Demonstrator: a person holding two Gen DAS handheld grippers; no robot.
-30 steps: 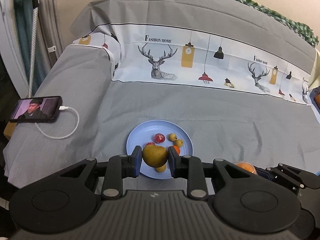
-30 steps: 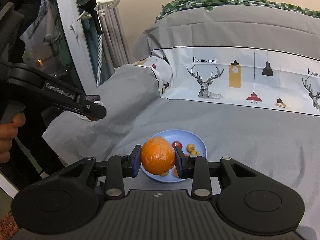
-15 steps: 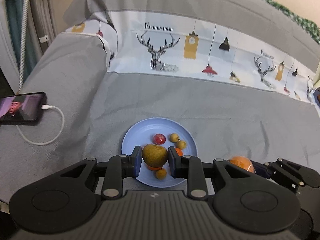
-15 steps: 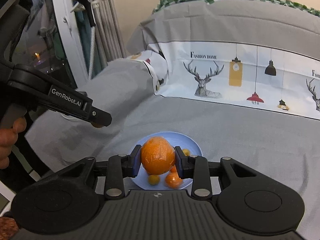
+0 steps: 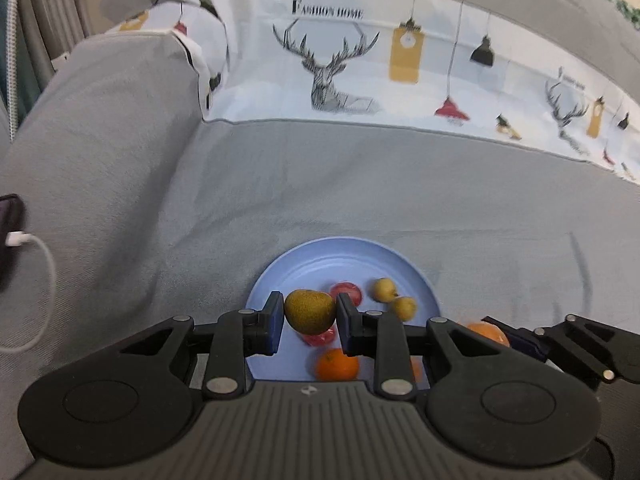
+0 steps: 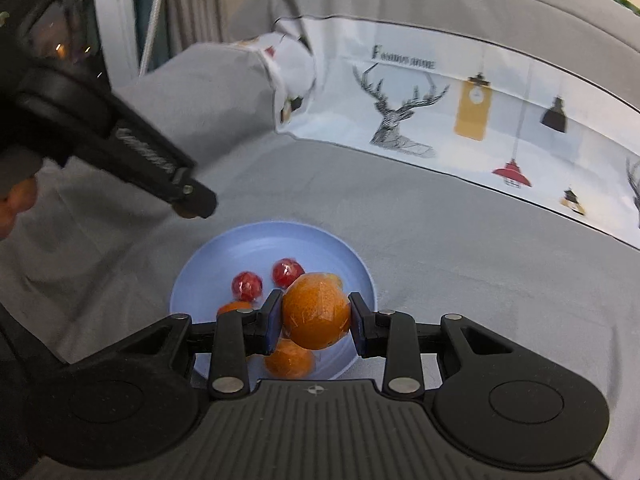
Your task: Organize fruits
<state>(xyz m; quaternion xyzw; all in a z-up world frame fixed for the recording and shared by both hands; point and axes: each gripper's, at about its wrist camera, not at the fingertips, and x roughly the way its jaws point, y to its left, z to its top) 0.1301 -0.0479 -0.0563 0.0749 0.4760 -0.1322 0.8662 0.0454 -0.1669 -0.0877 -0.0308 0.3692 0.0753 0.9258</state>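
I can read "FASHION HOME" in dark letters on the white strip of the bed sheet (image 5: 360,60), just above the deer picture (image 5: 326,68). The other words are too blurry for me.

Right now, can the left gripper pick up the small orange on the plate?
Probably not yet: the left gripper is shut on a pear. The small orange lies uncovered on the plate just below it.

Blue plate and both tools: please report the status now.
Left tool shut on pear. Right tool shut on orange. Both over blue plate, which holds small fruits. Nothing in the way.
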